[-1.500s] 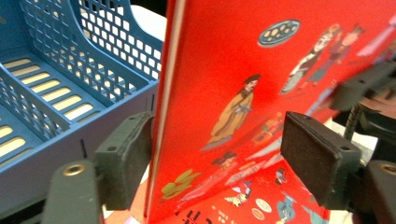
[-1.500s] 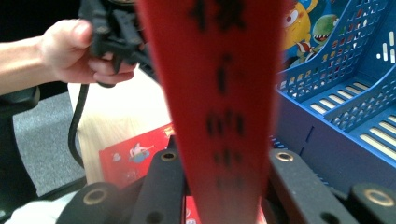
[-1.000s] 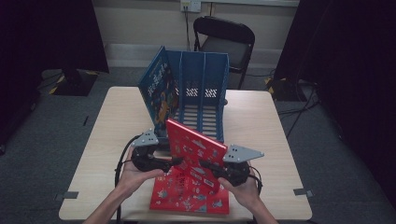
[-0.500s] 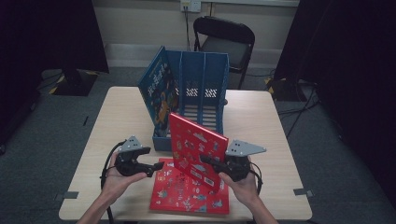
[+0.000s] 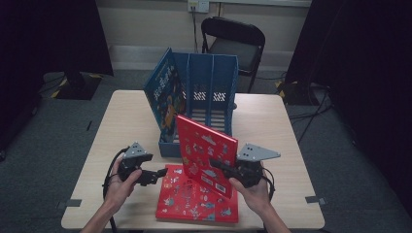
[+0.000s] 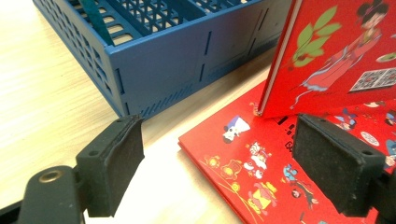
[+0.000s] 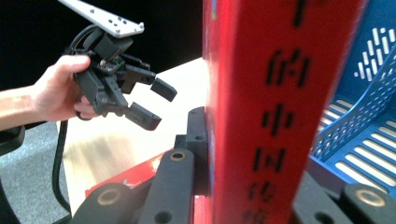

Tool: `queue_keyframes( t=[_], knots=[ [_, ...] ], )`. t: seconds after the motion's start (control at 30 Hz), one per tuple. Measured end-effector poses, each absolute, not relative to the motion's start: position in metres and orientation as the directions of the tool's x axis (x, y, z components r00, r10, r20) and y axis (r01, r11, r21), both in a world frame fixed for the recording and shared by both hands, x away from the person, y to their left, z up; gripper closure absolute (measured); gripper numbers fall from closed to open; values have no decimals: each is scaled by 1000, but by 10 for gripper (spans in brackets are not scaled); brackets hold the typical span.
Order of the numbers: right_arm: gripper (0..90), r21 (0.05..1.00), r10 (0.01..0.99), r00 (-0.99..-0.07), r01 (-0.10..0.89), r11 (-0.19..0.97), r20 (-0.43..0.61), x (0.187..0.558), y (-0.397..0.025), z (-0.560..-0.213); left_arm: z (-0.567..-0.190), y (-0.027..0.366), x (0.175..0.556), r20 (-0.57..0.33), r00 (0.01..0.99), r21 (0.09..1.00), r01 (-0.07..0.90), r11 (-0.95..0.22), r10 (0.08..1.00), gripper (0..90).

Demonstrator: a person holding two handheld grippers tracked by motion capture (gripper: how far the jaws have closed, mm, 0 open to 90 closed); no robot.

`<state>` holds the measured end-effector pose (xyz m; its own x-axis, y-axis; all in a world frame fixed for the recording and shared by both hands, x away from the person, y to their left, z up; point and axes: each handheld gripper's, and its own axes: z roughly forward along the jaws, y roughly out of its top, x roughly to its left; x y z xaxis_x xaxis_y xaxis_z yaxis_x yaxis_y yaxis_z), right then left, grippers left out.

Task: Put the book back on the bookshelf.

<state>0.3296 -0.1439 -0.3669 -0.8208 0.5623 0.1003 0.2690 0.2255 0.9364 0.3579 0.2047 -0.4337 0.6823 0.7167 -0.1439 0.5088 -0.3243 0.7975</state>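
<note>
Table (image 5: 121,121): right gripper (image 5: 219,166) clamps red book (image 5: 206,153) upright, spine toward person; left gripper (image 5: 158,174) wide open, empty.

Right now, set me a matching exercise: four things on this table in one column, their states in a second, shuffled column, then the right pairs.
Things:
1. upright red book
2. flat red book
3. blue book
4. left tool

States:
A. lying on the table
B. open, holding nothing
C. leaning in the leftmost slot of the blue file rack
D. clamped on edge in the right tool, its lower edge over the book below

Pairs: 1-D, 2-A, 3-C, 4-B
</note>
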Motion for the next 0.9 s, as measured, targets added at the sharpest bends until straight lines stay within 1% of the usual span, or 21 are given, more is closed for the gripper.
queue_keyframes(
  t=[0.2,0.43,0.53,0.9],
  knots=[
    [804,942,565,-820,256,217,93,331,-142,-359,-435,207,357,-156,684,799,511,-315,712,161],
    [804,948,561,-824,238,212,81,334,-140,-348,-437,209,358,-136,678,796,509,-328,722,161],
    [804,951,562,-823,235,200,85,337,-140,-343,-438,209,357,-145,671,797,514,-316,727,161],
    [804,964,619,-782,215,159,72,351,-140,-327,-438,208,356,-145,674,792,518,-323,724,161]
  ],
)
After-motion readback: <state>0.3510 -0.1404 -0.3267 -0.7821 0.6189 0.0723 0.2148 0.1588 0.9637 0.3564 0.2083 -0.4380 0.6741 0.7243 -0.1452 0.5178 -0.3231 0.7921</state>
